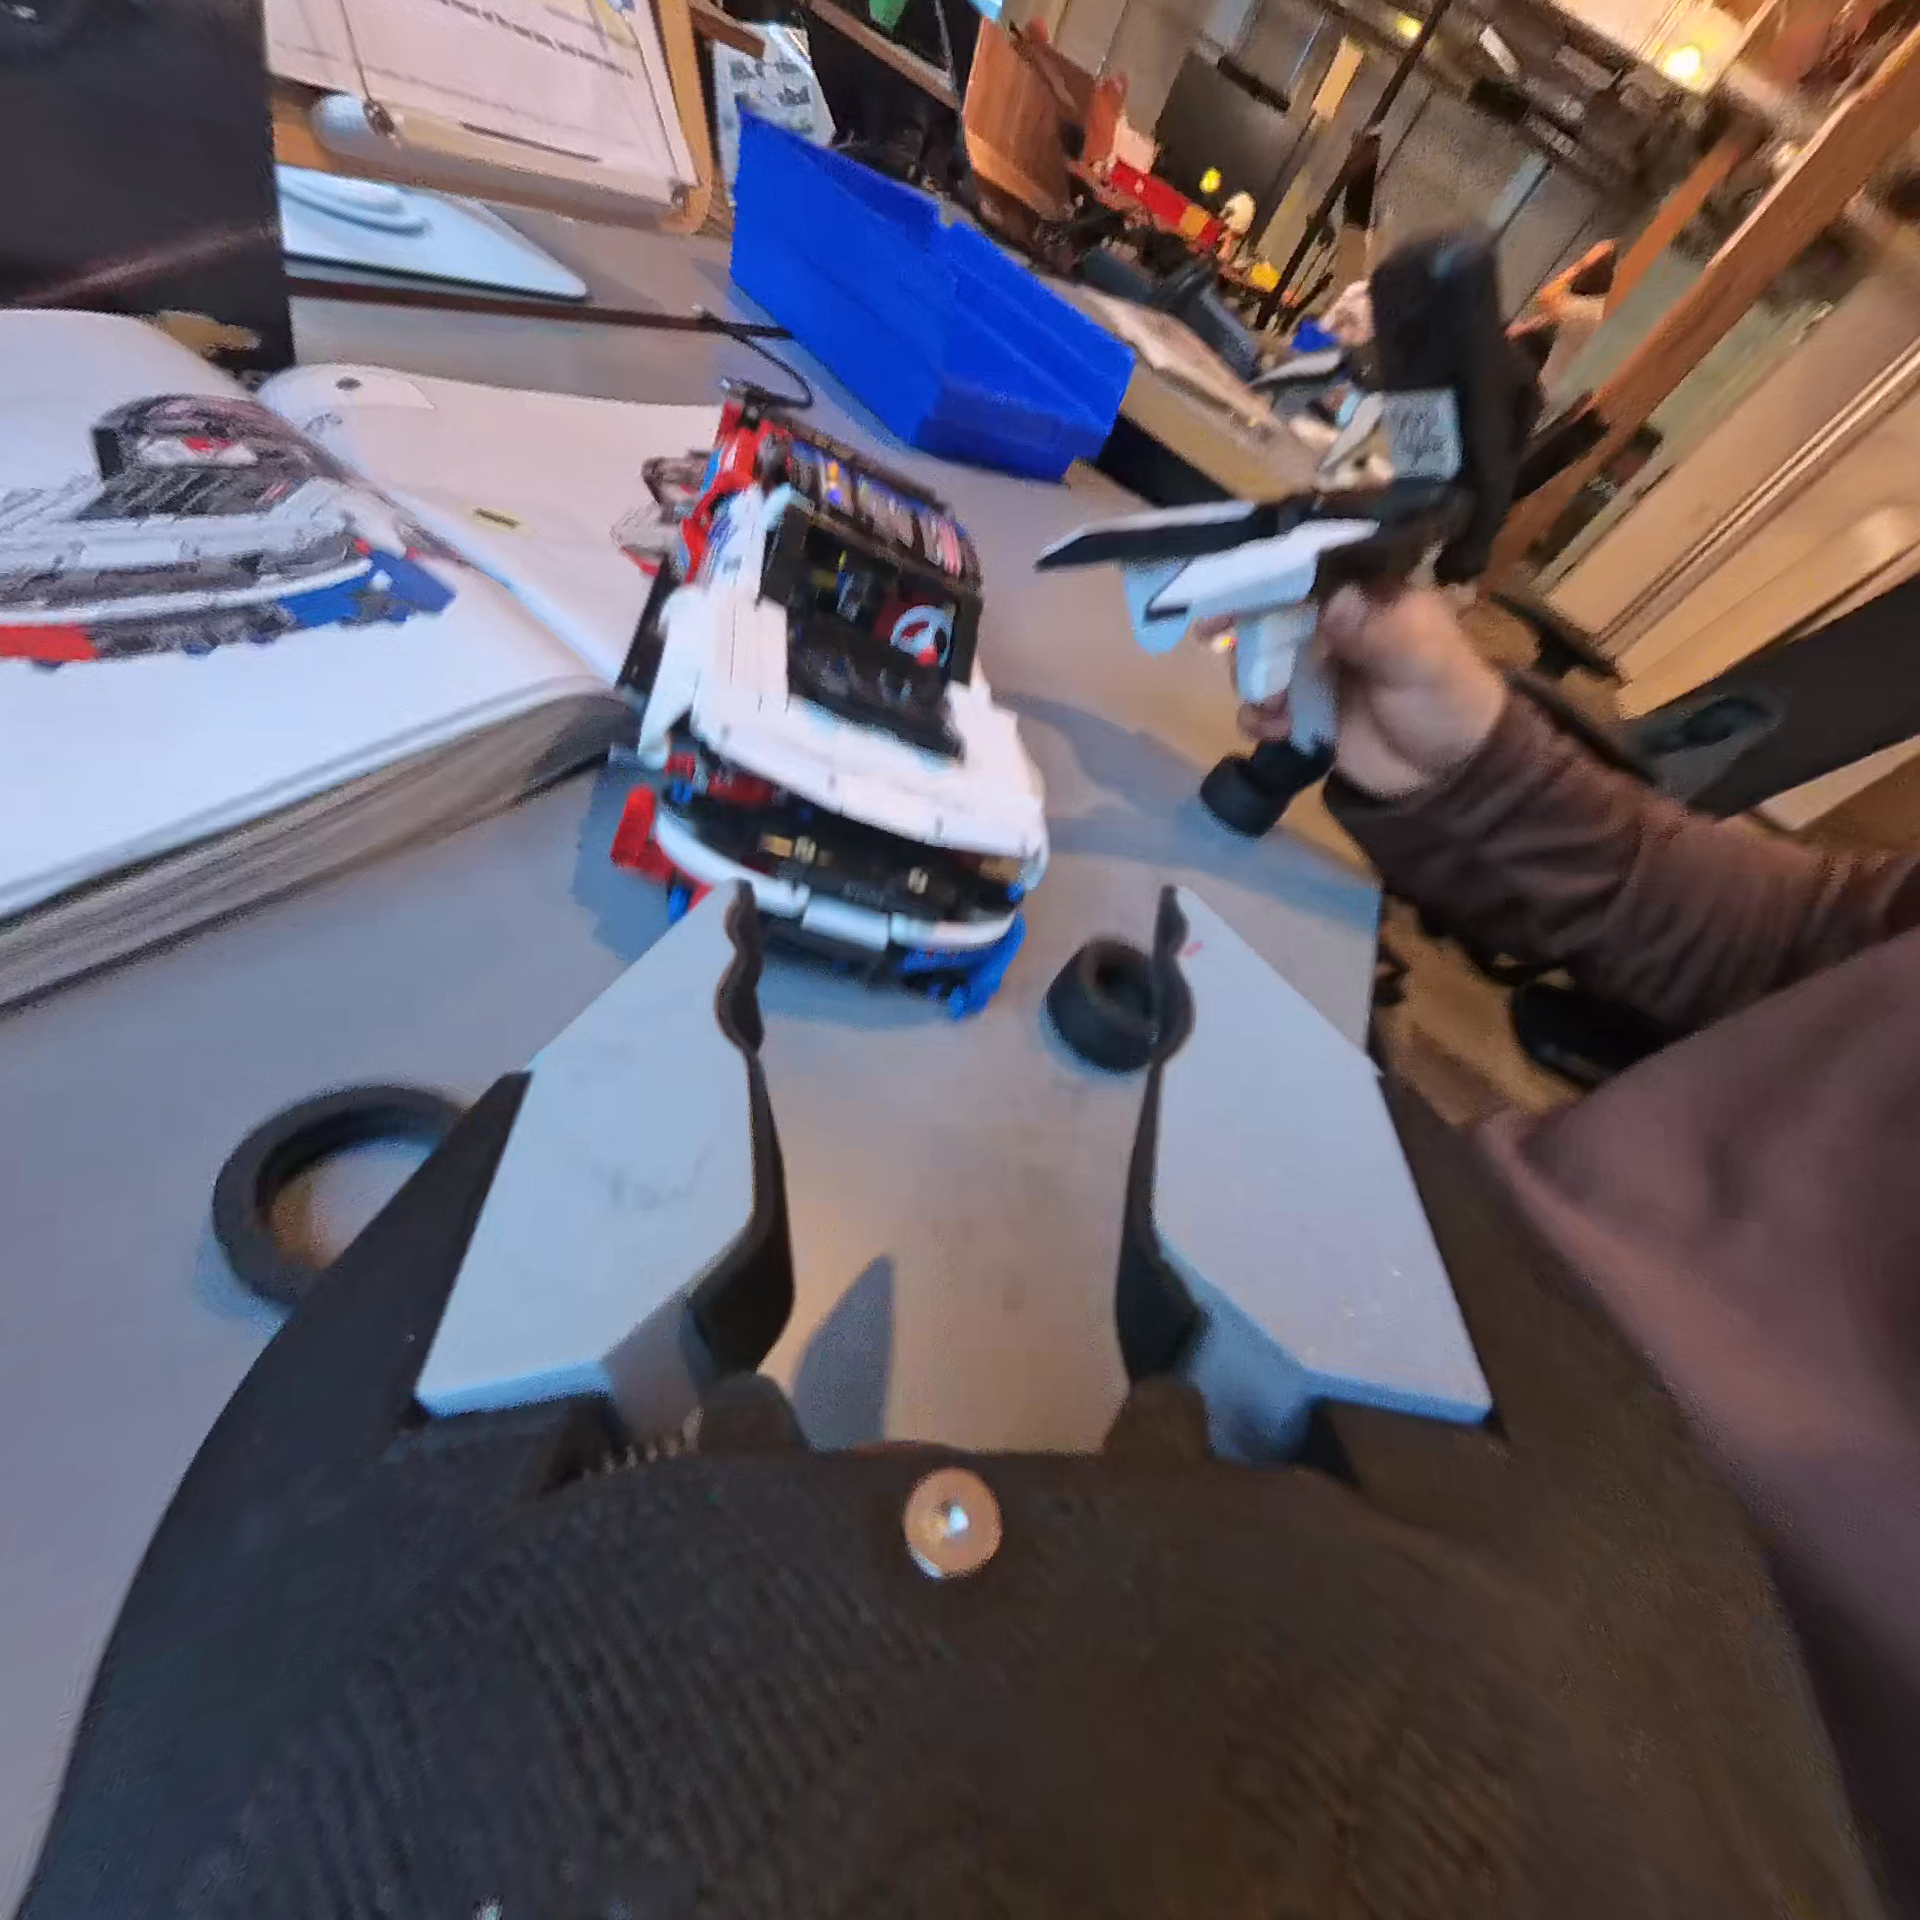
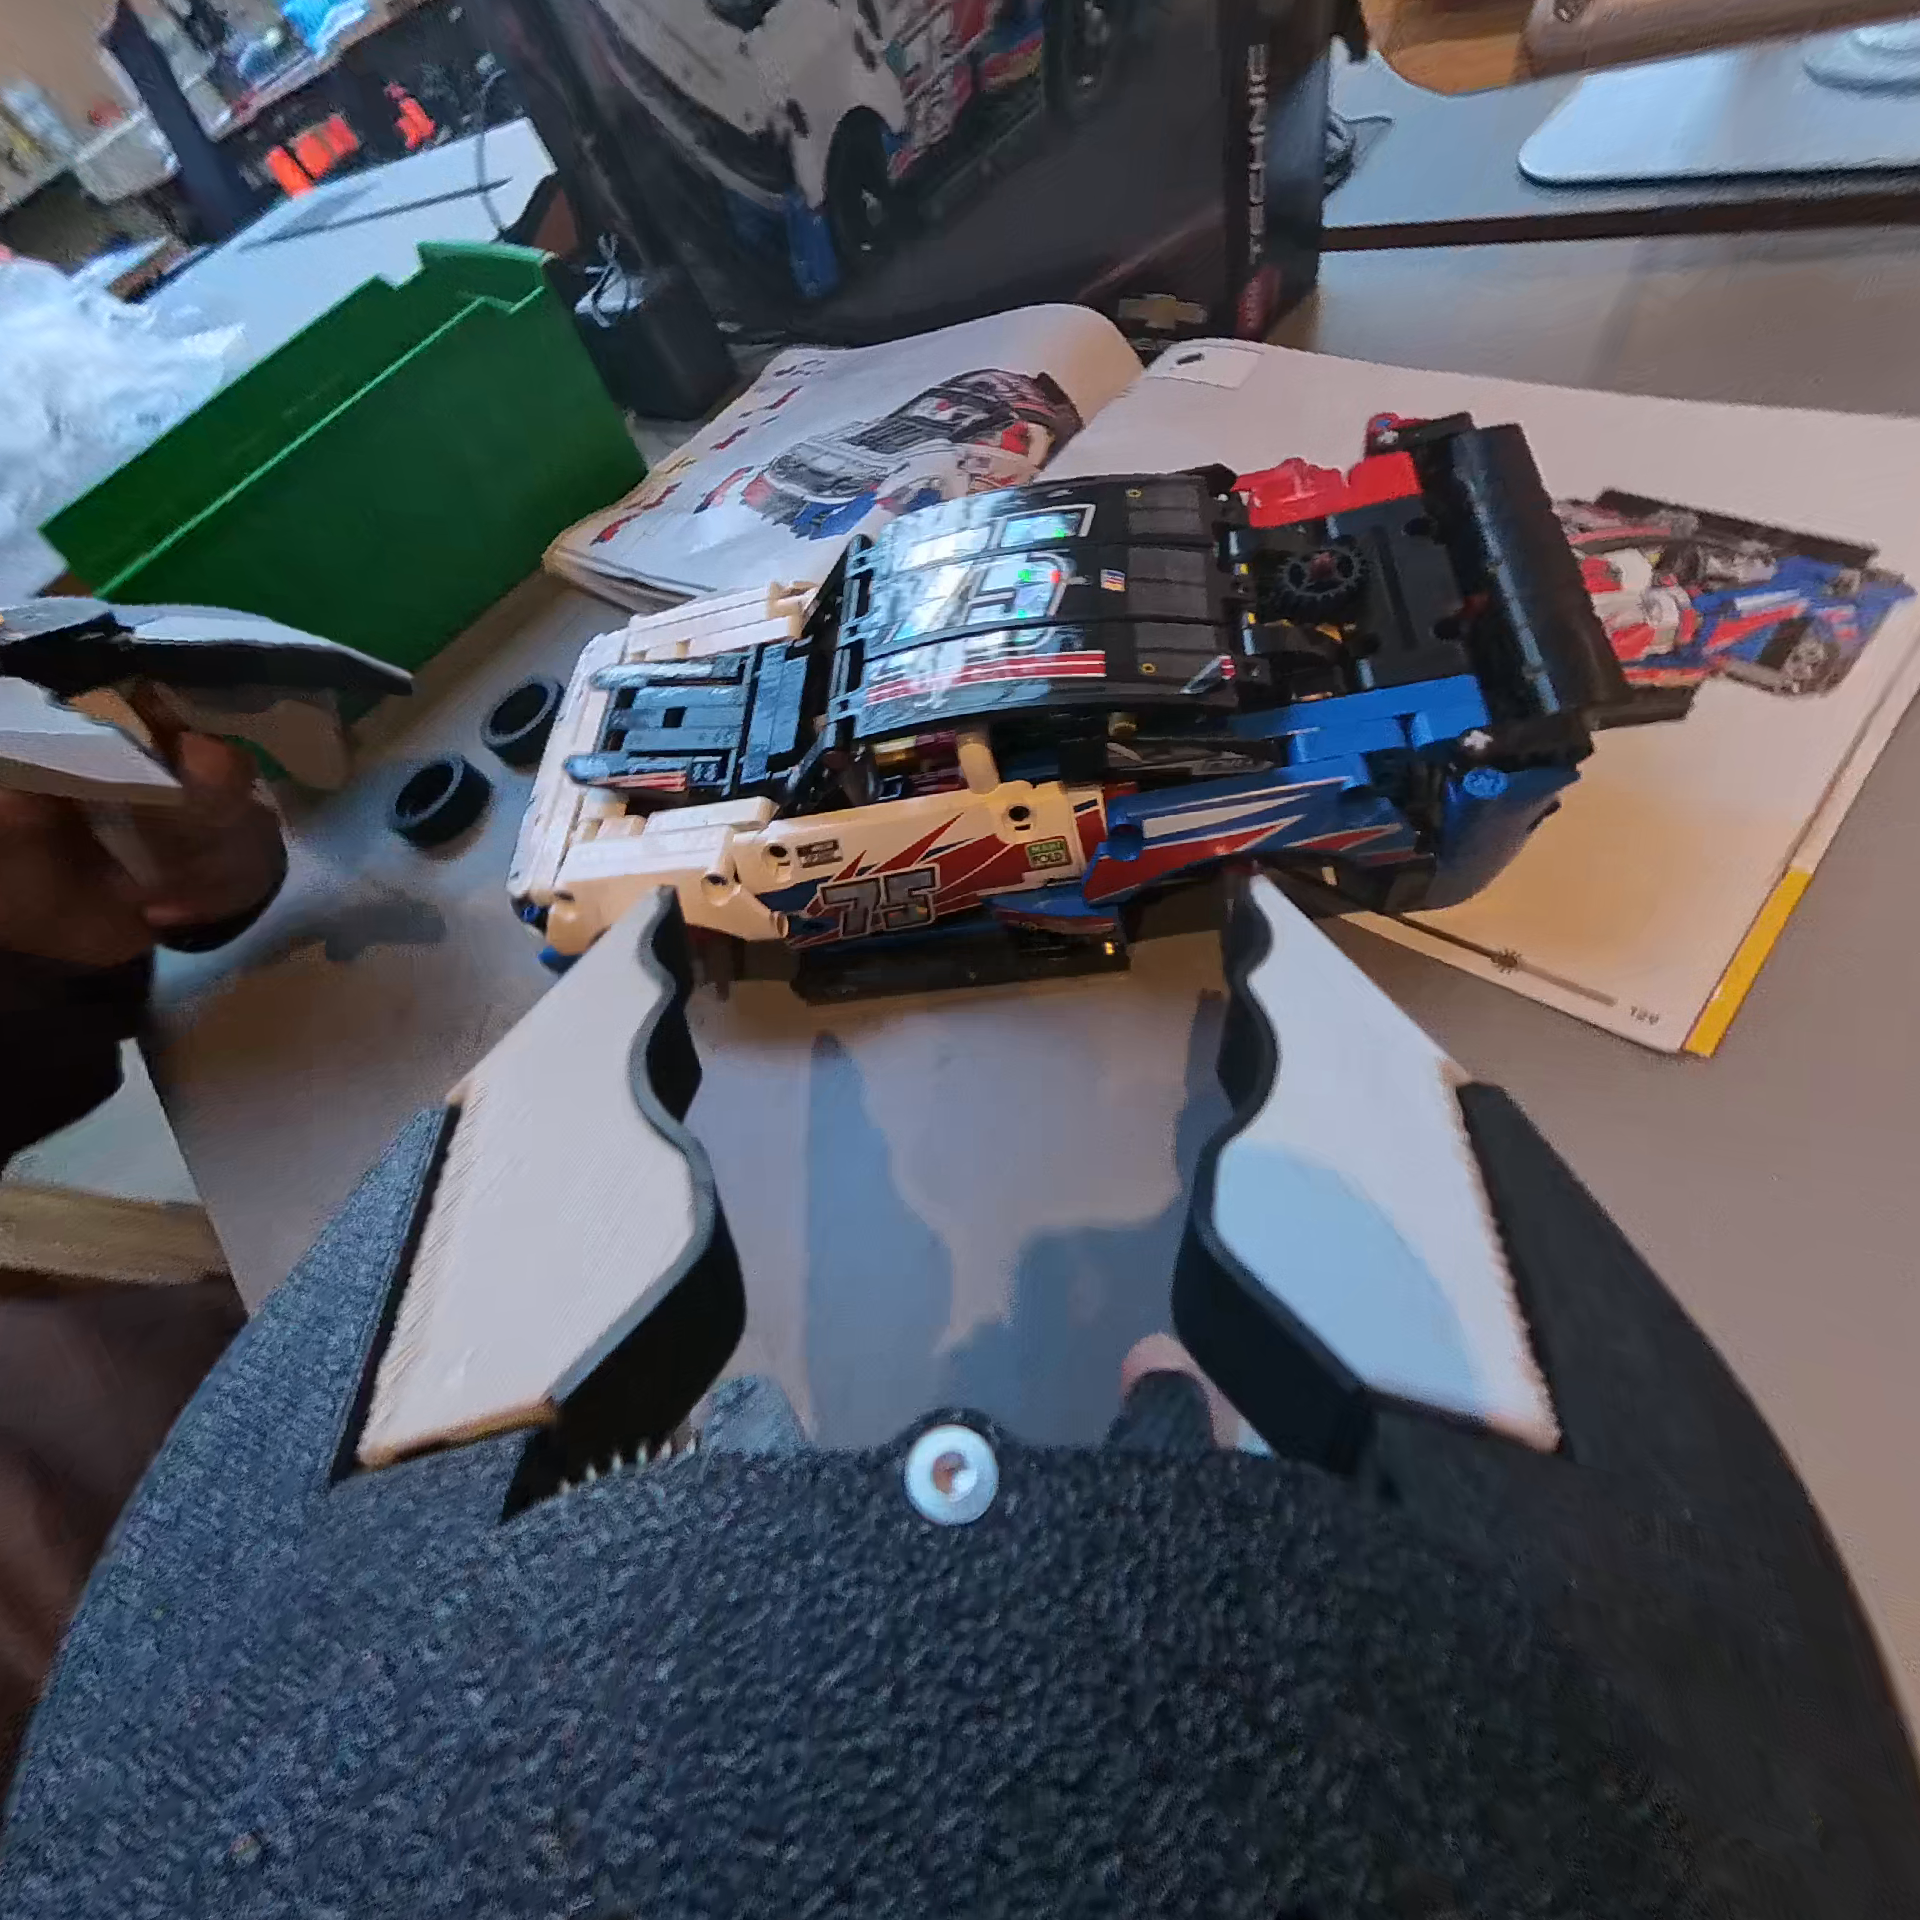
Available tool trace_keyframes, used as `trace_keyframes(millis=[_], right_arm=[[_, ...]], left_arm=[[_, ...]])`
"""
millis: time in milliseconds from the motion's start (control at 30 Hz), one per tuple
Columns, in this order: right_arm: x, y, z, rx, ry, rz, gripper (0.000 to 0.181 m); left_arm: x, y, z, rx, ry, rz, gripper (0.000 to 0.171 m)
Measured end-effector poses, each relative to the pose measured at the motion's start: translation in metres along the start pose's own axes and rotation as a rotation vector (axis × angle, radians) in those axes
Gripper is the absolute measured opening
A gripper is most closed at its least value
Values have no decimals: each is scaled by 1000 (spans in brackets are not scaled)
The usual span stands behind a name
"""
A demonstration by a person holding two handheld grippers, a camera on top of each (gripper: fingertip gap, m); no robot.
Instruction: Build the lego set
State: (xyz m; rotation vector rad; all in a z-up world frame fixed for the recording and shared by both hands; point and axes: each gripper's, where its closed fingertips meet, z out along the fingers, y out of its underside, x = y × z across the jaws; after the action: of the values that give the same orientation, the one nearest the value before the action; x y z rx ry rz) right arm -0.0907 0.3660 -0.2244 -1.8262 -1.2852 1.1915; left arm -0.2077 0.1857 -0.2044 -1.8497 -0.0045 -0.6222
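The lego car (image 1: 831, 717), white at the front, black on the roof and blue and red at the back, lies on the grey table, partly on the open instruction book (image 1: 208, 644). My left gripper (image 1: 956, 930) is open and empty, just short of the car's nose. A black tyre (image 1: 1101, 997) lies by its right fingertip and another tyre (image 1: 322, 1184) lies to the left. My right gripper (image 2: 956, 925) is open and empty, facing the car's side (image 2: 1039, 707). Two tyres (image 2: 442, 800) (image 2: 525, 717) lie left of the car's nose.
A blue bin (image 1: 914, 312) stands behind the car. A green bin (image 2: 343, 468) and the set's dark box (image 2: 935, 156) stand at the back. The left gripper (image 2: 156, 686) shows at the left edge there. The right gripper (image 1: 1247, 582), in a hand, shows at the right.
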Motion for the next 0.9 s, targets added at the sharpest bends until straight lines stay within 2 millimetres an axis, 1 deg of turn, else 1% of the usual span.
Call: trace_keyframes(millis=[67,133,167,200,233,267,300,333,367,433,467,533,600,667,767,800,833,900], right_arm=[[7,-1,4,-1,33,65,104],[10,-4,5,14,55,121,106],[9,-6,6,23,53,142,107],[8,-5,7,23,54,154,108],[7,-3,8,18,63,158,111],[6,-2,10,11,72,159,112],[7,-1,11,7,83,164,114],[9,0,13,9,98,178,115],[11,1,15,14,110,202,115],[14,6,21,-4,119,256,121],[18,9,24,-11,135,279,122],[23,15,30,-10,149,319,122],[28,21,37,-14,164,359,123],[25,20,44,-10,147,389,122],[21,17,54,-18,124,418,120],[21,16,56,-19,127,426,120],[22,16,56,-23,131,431,120],[24,15,55,-30,137,425,120]], left_arm=[[7,-26,14,-46,65,-18,85],[12,-49,36,-155,125,69,94],[10,-58,48,-226,150,132,96],[0,-64,61,-301,148,191,96],[-13,-66,74,-387,151,244,96],[-28,-62,86,-491,161,275,98],[-45,-54,96,-600,169,259,103],[-56,-45,104,-702,199,199,106],[-61,-36,110,-783,253,118,105],[-62,-28,118,-852,360,-16,98],[-63,-25,122,-872,386,-41,98],[-70,-19,130,-902,384,-34,99],[-70,-12,137,-938,393,-53,97],[-65,-12,140,-951,429,-86,94],[-66,-13,140,-981,435,-105,92],[-68,-13,140,-991,425,-91,87],[-73,-15,141,-987,397,-48,87],[-75,-26,142,-932,372,8,84]])
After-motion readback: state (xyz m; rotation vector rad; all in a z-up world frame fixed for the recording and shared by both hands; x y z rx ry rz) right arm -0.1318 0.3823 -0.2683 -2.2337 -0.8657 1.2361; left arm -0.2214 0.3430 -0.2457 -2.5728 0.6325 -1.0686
